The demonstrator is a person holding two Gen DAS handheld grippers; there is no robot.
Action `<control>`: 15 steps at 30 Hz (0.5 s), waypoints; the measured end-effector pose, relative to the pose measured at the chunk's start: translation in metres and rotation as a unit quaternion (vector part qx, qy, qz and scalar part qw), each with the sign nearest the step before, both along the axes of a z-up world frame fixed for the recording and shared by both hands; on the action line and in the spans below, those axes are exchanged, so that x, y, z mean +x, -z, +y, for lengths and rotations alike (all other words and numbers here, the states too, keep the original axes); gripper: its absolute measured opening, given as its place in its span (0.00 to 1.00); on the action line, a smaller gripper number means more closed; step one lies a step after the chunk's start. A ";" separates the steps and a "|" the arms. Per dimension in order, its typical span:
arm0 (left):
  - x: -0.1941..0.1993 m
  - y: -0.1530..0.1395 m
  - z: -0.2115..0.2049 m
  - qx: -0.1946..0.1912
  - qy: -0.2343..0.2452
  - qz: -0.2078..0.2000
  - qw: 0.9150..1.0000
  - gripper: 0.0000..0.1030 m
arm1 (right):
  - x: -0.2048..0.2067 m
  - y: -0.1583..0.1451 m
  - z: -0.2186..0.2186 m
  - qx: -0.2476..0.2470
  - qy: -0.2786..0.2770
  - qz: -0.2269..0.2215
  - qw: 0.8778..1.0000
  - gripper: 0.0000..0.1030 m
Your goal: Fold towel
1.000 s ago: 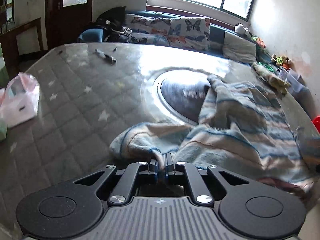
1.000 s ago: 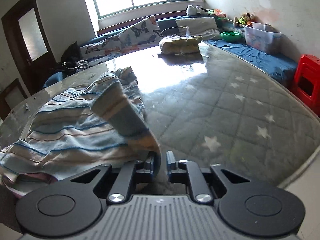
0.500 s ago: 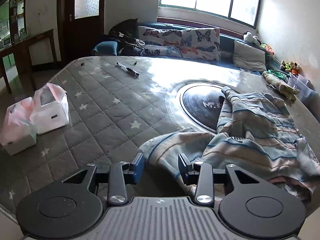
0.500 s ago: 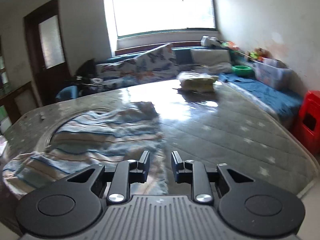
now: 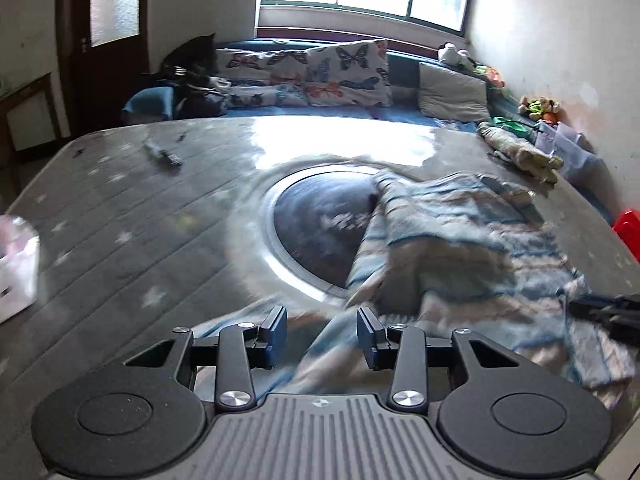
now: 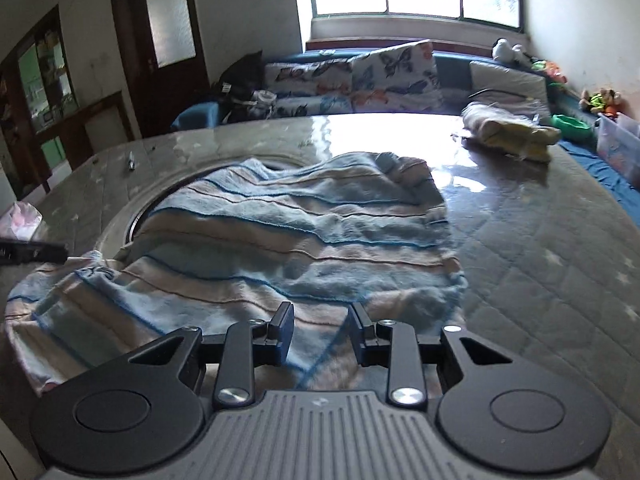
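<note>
A blue, beige and white striped towel (image 5: 460, 248) lies rumpled on the table, partly over a round dark inset (image 5: 320, 220). My left gripper (image 5: 322, 320) stands open above the towel's near left edge, its pads clear of the cloth. In the right wrist view the towel (image 6: 300, 232) is spread wide, with one layer lying over another. My right gripper (image 6: 321, 316) hovers over its near edge with its jaws opening and nothing pressed between them. Each gripper shows as a dark tip at the edge of the other's view, the right one (image 5: 608, 316) and the left one (image 6: 32, 252).
The table (image 5: 120, 240) has a grey quilted cover with stars under a glossy sheet. A marker (image 5: 162, 155) lies at the far left, a pink-white bag (image 5: 16, 264) at the left edge, a folded yellowish cloth (image 6: 508, 130) at the far right. A red stool (image 5: 628, 232) stands right.
Both grippers were shut on the towel's near edge a second ago. They have opened and let it go, and the towel has dropped flatter onto the table.
</note>
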State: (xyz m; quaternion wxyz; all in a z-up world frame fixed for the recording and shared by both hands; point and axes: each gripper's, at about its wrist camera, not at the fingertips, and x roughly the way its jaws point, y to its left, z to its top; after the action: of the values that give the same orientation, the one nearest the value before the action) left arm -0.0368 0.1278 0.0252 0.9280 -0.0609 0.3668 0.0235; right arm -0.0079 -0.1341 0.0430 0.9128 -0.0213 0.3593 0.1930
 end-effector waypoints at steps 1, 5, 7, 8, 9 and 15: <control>0.009 0.000 -0.003 -0.005 0.003 0.000 1.000 0.40 | 0.007 0.003 0.001 -0.003 0.000 0.004 1.000 0.29; 0.052 0.004 -0.015 -0.028 0.017 0.003 0.999 0.40 | 0.029 0.013 0.006 -0.010 -0.001 0.016 1.000 0.29; 0.075 0.009 -0.019 -0.036 0.016 0.009 0.999 0.40 | 0.038 0.015 0.006 -0.008 0.001 0.020 1.000 0.29; 0.086 0.013 -0.020 -0.042 0.014 0.014 0.999 0.40 | 0.041 0.015 0.007 -0.006 0.001 0.021 1.000 0.29; 0.096 0.016 -0.021 -0.048 0.012 0.018 0.999 0.40 | 0.043 0.015 0.007 -0.005 0.001 0.022 1.000 0.29; 0.132 0.029 -0.034 -0.075 0.035 0.014 0.996 0.24 | 0.057 0.006 0.004 -0.011 0.002 0.012 1.000 0.34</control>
State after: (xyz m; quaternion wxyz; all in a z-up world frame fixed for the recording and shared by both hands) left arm 0.0952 0.0935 -0.0036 0.9158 -0.1170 0.3825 -0.0354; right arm 0.0489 -0.1302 0.0367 0.9085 -0.0285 0.3722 0.1877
